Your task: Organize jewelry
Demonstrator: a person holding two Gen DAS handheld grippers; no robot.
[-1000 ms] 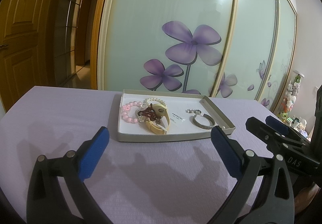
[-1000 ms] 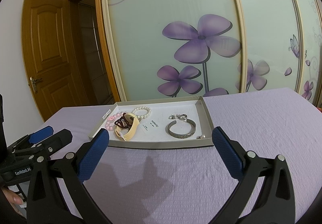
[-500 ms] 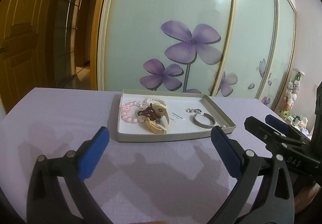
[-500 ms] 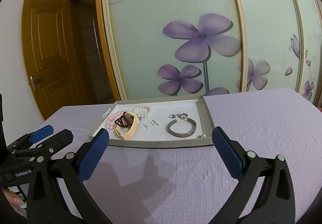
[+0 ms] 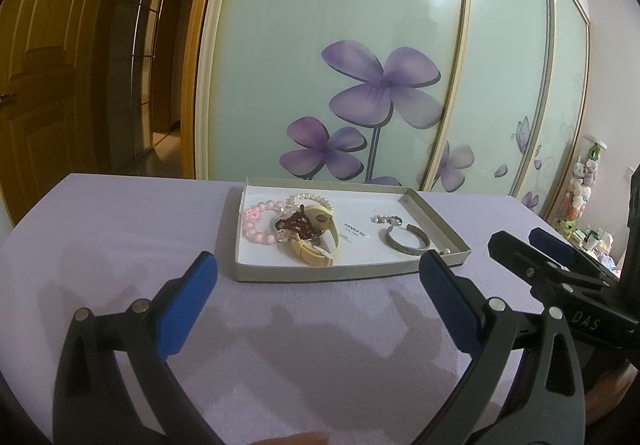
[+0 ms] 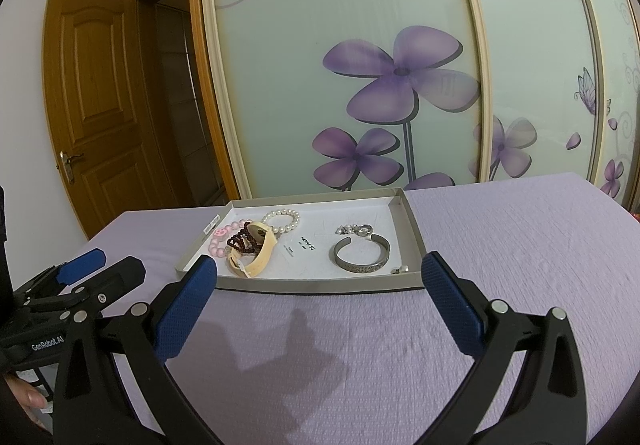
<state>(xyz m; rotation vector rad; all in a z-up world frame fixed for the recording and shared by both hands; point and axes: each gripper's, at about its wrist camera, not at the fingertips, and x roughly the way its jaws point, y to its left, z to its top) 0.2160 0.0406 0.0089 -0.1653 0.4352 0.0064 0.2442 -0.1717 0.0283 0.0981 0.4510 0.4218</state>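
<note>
A shallow grey box lid (image 5: 344, 273) (image 6: 320, 284) lies on the lilac tablecloth with jewelry inside. At its left sit a pink bead bracelet (image 5: 256, 225) (image 6: 218, 241), a pearl bracelet (image 5: 312, 199) (image 6: 282, 219), dark red beads (image 5: 298, 223) (image 6: 240, 239) and a cream watch band (image 5: 320, 245) (image 6: 262, 253). A silver cuff (image 5: 406, 241) (image 6: 360, 255) and small silver pieces (image 5: 386, 220) (image 6: 354, 230) lie at its right. My left gripper (image 5: 318, 301) hangs open before the box, holding nothing. My right gripper (image 6: 318, 303) is open too, just short of the box's front wall.
The lilac tablecloth (image 6: 520, 245) stretches wide to the right of the box. Sliding wardrobe doors with purple flowers (image 5: 380, 85) stand behind the table. A wooden door (image 6: 100, 117) is at the left. Plush toys (image 5: 580, 189) sit far right. A white card (image 6: 300, 245) lies in the box.
Both grippers have shifted only slightly; the box sits a touch higher in the left wrist view. Jaws stay open and the jewelry has not moved.
</note>
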